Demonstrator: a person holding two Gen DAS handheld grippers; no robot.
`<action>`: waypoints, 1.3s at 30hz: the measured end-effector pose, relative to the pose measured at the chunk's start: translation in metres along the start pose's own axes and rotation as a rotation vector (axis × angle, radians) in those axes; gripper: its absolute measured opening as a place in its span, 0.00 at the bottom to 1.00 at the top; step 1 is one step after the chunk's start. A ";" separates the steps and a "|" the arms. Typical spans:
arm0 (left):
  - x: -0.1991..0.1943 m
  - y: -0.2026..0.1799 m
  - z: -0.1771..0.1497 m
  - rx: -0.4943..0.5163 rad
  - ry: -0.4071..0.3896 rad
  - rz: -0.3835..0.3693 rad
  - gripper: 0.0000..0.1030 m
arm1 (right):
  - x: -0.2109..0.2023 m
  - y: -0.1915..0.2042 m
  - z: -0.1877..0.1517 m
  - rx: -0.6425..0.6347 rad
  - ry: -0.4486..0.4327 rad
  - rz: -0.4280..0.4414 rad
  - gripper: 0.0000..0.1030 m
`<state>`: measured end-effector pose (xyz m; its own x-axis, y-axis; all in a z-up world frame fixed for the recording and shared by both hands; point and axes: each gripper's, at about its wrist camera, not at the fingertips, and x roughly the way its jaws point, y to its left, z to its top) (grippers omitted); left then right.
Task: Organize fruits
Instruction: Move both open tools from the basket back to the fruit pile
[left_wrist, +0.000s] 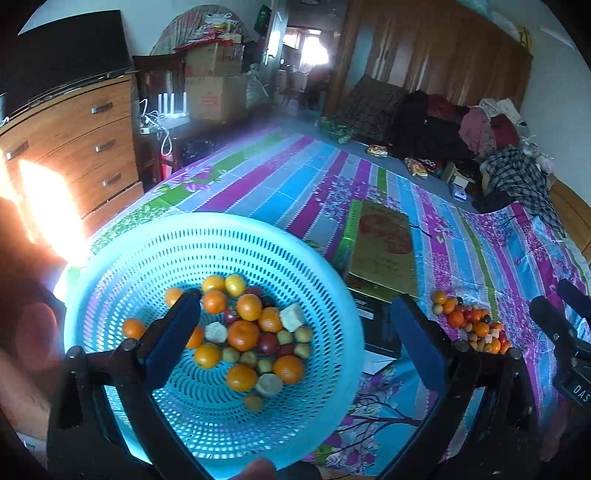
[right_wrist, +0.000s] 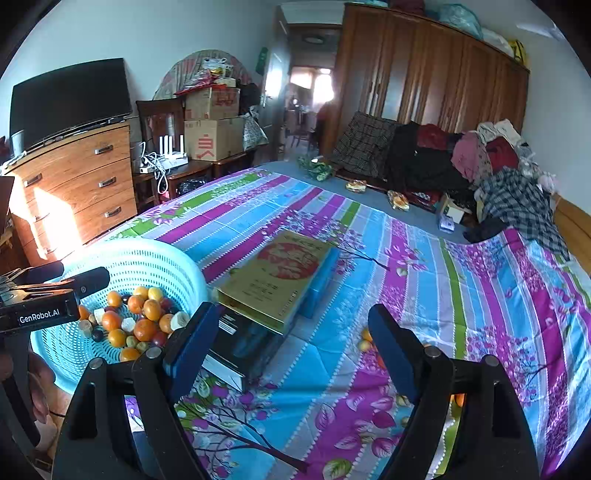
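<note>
Stacked books (right_wrist: 273, 291) stand between basket (right_wrist: 155, 258) and loose fruit (left_wrist: 472, 326).

Bed (right_wrist: 424, 258) bears basket (right_wrist: 166, 266), boxes (right_wrist: 277, 280), fruit pile (left_wrist: 472, 326).

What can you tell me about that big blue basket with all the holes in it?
The basket is a round, light blue colander-style bowl that looks like plastic, its wall and floor pierced with rows of small slots under a smooth rim. It sits open side up on the striped floral bedspread, beside a stack of boxes. Small fruits, mostly orange, some red, yellow-green and pale, lie clustered on its bottom. The open left gripper hovers over it.
</note>
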<state>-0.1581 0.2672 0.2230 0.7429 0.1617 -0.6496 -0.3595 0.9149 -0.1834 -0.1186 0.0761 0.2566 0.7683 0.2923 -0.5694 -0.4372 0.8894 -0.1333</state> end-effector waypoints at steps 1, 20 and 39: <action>0.000 -0.004 0.000 0.003 -0.004 -0.010 1.00 | -0.001 -0.004 -0.002 0.005 0.002 -0.002 0.83; 0.011 -0.107 -0.018 0.152 0.042 -0.200 1.00 | 0.009 -0.121 -0.186 0.129 0.306 -0.112 0.87; 0.120 -0.227 -0.073 0.329 0.320 -0.384 0.55 | 0.001 -0.213 -0.245 0.357 0.192 -0.119 0.87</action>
<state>-0.0283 0.0518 0.1324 0.5597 -0.2762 -0.7813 0.1327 0.9605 -0.2445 -0.1390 -0.1995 0.0856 0.6876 0.1395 -0.7126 -0.1357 0.9888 0.0627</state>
